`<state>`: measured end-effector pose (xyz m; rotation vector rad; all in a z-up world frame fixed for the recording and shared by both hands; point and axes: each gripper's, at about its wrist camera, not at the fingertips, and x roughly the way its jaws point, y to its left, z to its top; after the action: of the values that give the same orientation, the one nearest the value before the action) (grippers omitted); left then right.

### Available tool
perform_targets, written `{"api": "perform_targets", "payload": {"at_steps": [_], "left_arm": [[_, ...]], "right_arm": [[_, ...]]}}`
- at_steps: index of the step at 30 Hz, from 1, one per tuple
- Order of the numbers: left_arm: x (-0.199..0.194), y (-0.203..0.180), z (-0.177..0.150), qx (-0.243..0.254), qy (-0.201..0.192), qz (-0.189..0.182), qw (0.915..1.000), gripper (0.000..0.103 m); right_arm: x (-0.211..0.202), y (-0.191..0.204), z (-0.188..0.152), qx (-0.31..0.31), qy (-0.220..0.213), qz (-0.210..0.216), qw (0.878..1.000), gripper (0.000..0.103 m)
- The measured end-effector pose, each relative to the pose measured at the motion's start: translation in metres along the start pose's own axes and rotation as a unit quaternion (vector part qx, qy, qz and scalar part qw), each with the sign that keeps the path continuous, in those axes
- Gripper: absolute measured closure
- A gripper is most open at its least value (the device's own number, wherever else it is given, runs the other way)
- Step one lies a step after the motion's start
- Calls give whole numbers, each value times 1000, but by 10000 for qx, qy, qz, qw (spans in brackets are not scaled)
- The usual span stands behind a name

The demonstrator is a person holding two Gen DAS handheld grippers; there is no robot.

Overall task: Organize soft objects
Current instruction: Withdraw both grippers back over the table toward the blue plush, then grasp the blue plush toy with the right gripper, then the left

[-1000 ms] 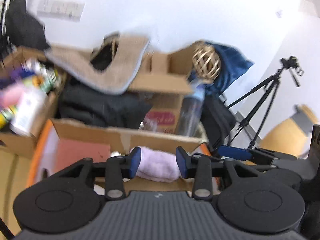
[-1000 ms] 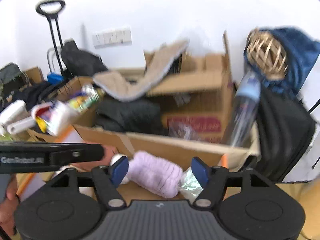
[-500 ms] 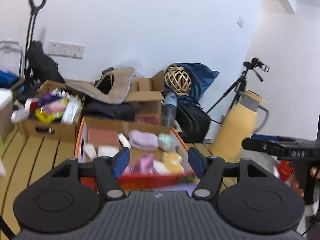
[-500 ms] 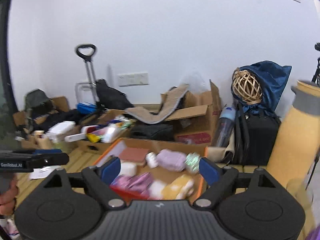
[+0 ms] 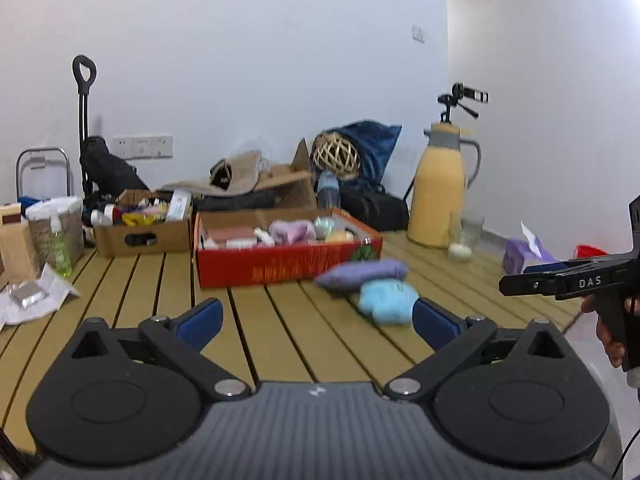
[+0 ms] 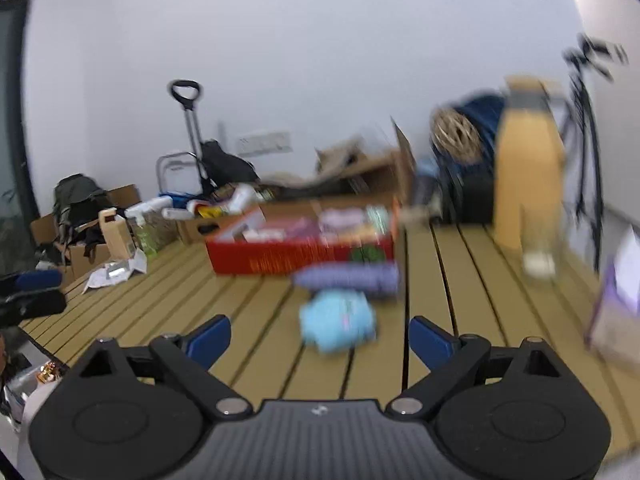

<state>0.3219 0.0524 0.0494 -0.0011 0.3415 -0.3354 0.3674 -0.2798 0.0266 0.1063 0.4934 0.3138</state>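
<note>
A light blue soft toy lies on the slatted wooden table, with a purple soft pouch just behind it. Further back a red box holds several soft items in pink, lilac and yellow. My left gripper is opening wide over the table, nothing between its fingers, the blue toy ahead near its right finger. My right gripper is opening too, empty, with the blue toy just beyond its fingertips. The right wrist view is blurred. The right gripper also shows at the right edge.
A cardboard box of bottles stands left of the red box. A yellow thermos jug and a glass stand at the back right, a tissue pack beyond. Crumpled paper lies at the left. Bags and boxes line the wall.
Both grippers have pulled back a long way from the red box and opened wide. The lilac plush stays in the box. The blue toy and purple pouch have come into view.
</note>
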Motion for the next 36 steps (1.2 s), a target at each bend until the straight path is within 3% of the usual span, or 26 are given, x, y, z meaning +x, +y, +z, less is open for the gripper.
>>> {"api": "perform_targets", "payload": {"at_steps": [2,5,10,17,25,31,34,36], "left_arm": [[-1,-1,-2,16,26,-35,10000,0],[2,-4,1,-57,-42,-40,10000,0],[30,-9,-2,-130,163,-111,9997,0],[109,-13,-8,-170,676,-440,9966,0],[219,-17,2,-61,1159,-1026,9879,1],[280,-15,-5,-609,1368,-1497,9773,15],[294,-15,-11,-748,1594,-1752,9687,33],[295,-14,-13,-837,1597,-1888,9653,43]], "right_arm": [[-1,-1,-6,-98,117,-25,9999,7],[-7,-2,-5,-90,-39,-51,9999,7],[6,-7,-9,18,15,6,10000,7],[62,-20,-13,169,404,36,9990,9],[144,-53,22,692,459,304,9961,19],[186,-71,15,1202,578,549,9895,43],[188,-72,13,1218,592,593,9890,57],[190,-76,8,1388,597,694,9861,60]]}}
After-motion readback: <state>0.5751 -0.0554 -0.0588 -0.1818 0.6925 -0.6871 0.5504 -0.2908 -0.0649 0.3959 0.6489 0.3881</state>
